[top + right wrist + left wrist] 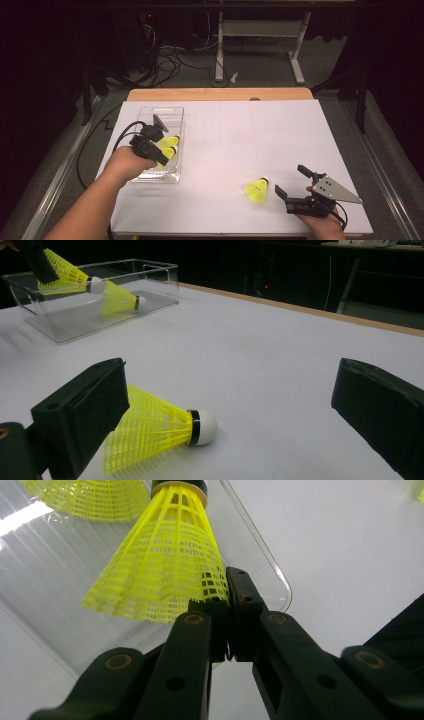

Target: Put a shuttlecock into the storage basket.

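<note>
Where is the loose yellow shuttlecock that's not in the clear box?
In the high view, the loose shuttlecock lies on the white table at front right, just left of the open right gripper, far from the clear box.

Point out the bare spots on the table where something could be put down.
Free: the white table between the clear tray and the lone shuttlecock, plus its far right half. Crowded: the tray, with the left claw holding a shuttlecock there, and around the right claw.

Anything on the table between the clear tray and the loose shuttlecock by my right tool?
Nothing: in the high view, bare white tabletop separates the clear tray from the loose shuttlecock.
</note>
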The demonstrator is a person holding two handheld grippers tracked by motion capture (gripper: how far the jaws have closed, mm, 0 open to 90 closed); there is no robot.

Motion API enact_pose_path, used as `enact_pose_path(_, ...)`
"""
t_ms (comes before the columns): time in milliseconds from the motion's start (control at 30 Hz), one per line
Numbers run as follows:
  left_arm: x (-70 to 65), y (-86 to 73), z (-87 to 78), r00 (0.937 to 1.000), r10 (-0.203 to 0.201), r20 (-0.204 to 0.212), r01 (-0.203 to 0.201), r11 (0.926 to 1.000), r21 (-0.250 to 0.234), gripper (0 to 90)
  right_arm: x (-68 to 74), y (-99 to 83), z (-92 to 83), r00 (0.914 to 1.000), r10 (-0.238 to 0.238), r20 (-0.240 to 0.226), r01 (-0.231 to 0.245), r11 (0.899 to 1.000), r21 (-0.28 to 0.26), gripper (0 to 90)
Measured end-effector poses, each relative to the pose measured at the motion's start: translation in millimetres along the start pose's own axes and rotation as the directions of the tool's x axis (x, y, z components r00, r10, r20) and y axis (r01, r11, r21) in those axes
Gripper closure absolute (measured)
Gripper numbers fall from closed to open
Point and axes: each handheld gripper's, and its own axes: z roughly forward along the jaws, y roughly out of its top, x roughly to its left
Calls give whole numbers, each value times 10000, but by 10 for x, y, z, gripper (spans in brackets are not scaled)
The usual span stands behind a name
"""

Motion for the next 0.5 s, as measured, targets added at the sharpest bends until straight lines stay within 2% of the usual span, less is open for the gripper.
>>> enact_pose_path(500, -42, 63, 84, 10000, -11, -31, 11, 10000, -80, 864, -1, -1, 1, 10000, 16, -4, -16, 10000, 8, 27)
